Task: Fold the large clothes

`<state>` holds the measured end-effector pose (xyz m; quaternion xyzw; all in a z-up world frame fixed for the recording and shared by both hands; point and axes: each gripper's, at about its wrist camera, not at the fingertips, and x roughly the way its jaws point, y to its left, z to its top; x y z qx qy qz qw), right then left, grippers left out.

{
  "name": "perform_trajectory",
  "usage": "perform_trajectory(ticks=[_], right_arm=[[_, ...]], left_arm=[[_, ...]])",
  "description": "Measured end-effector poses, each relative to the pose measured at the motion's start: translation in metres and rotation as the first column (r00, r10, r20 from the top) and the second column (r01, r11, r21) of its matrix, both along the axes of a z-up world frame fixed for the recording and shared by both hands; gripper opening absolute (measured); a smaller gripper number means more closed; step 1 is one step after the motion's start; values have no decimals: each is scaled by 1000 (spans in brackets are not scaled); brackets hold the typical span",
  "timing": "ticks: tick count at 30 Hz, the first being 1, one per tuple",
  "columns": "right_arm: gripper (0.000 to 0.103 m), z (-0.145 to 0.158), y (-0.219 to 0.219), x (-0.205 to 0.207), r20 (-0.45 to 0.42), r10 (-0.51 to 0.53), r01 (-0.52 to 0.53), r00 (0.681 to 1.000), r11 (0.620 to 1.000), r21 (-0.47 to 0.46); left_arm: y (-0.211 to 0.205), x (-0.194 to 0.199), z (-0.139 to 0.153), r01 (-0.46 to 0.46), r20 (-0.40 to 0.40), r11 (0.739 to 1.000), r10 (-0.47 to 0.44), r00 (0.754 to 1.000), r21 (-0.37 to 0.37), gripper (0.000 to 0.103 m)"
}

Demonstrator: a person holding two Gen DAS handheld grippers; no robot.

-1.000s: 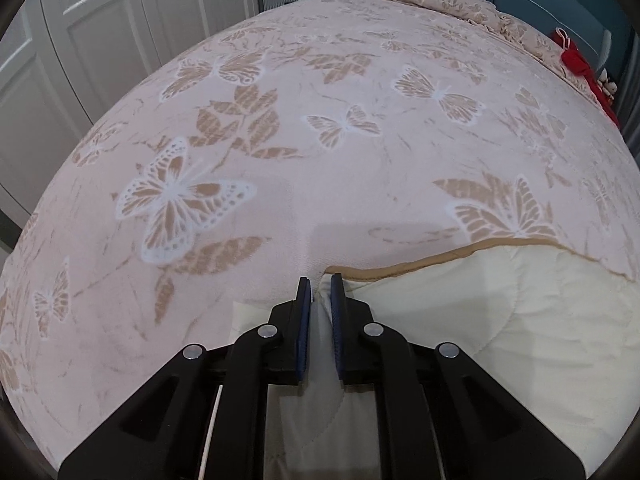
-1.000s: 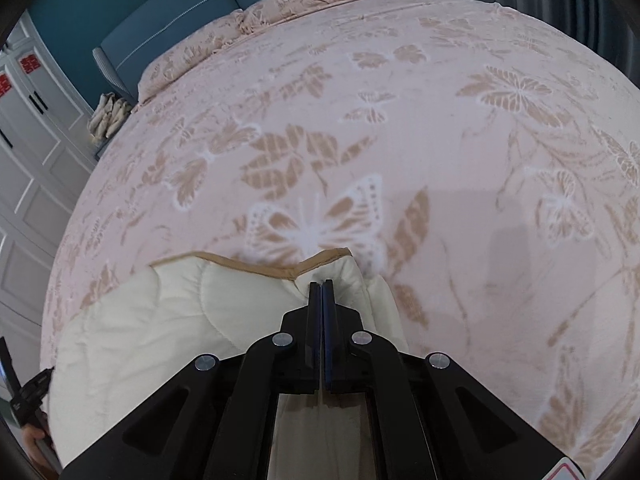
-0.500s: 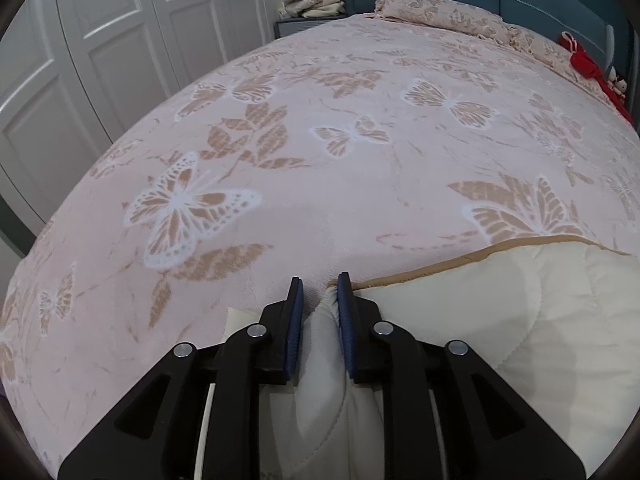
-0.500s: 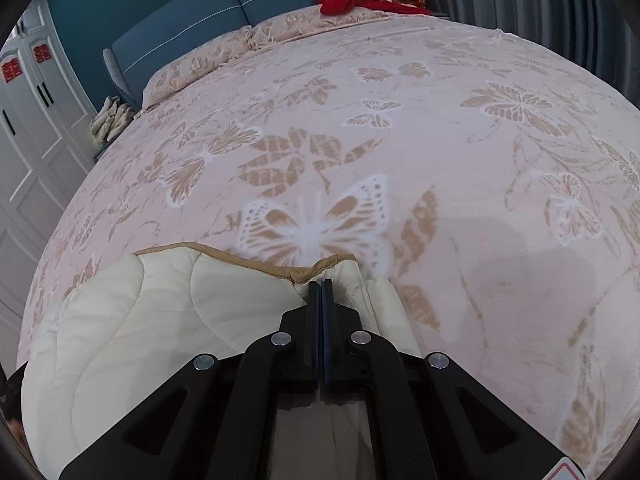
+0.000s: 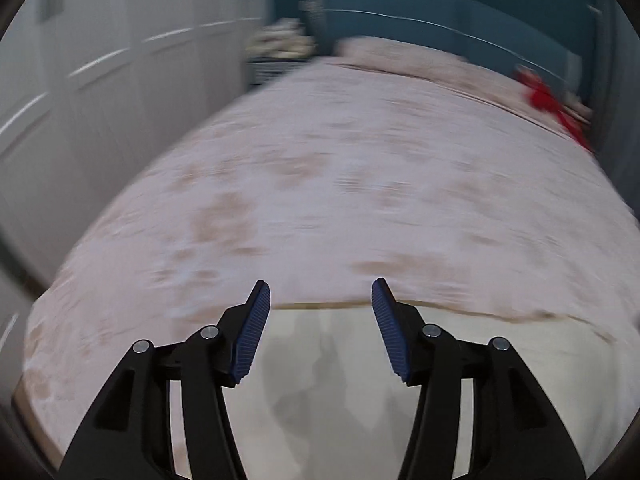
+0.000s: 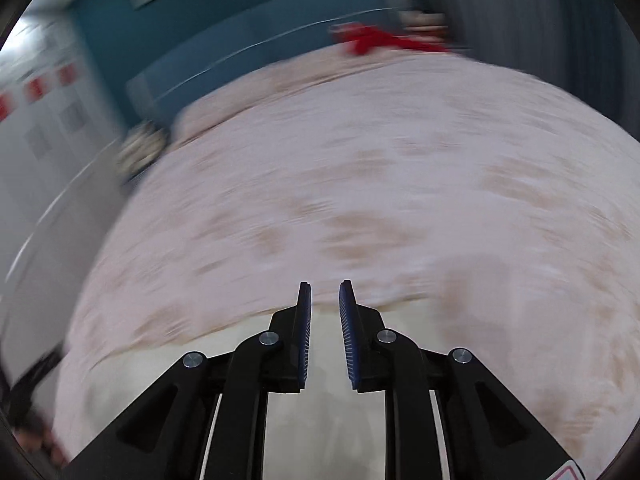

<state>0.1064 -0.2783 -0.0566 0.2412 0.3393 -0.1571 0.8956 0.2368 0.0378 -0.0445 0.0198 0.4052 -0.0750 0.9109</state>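
The cream quilted cover [image 5: 340, 380] lies spread on the bed [image 5: 360, 200], its tan-piped edge running across just ahead of both claws; in the right wrist view the same cream cloth [image 6: 320, 420] fills the space under the fingers. We judge it soft, thick and fairly light, padded enough to hold a rounded fold instead of a sharp crease, and likely to slide a little on the butterfly-print bedspread beneath. The best hold, we think, is at the piped edge or a corner, where the layers are firm and thin enough to pinch. Our left claw [image 5: 320, 292] stands wide open above the cloth with nothing in it. Our right claw [image 6: 325, 286] is parted only a narrow way, also with nothing between its pads. Both views are smeared by motion, so finer details of the fold are hard to tell. Beyond the bed are a teal headboard [image 5: 440, 12], something red [image 5: 556, 100] near the pillows, and white wardrobe doors [image 5: 100, 60].
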Motion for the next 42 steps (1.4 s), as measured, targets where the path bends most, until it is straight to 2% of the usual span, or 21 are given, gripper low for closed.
perform_trajectory(ticks=[2, 5, 7, 12, 19, 26, 34, 42], right_arm=[[16, 1, 44, 27, -15, 159, -159, 987, 987, -3], [16, -10, 79, 50, -55, 251, -253, 966, 967, -25], [14, -28, 90, 68, -95, 285, -285, 954, 958, 14], [13, -68, 92, 90, -166, 293, -288, 942, 956, 54], [7, -100, 95, 97, -206, 296, -286, 933, 955, 79], [5, -113, 102, 101, -224, 295, -294, 929, 955, 35], [0, -122, 99, 103, -210, 287, -284, 935, 958, 47], [0, -128, 98, 105, -197, 283, -278, 939, 959, 53]], left_arm=[[-36, 0, -6, 83, -40, 997, -84, 996, -5, 53], [-79, 1, -32, 131, -71, 988, -125, 990, 87, 48], [-89, 5, -51, 143, -103, 984, -132, 986, 108, 43], [-96, 17, -86, 117, -158, 984, -95, 983, 138, 43], [-98, 24, -110, 86, -158, 983, -60, 986, 165, 43], [-107, 22, -120, 86, -107, 970, -63, 992, 228, 43], [-108, 21, -127, 62, -72, 972, -47, 996, 227, 43], [-108, 23, -131, 41, -44, 975, -32, 999, 218, 44]])
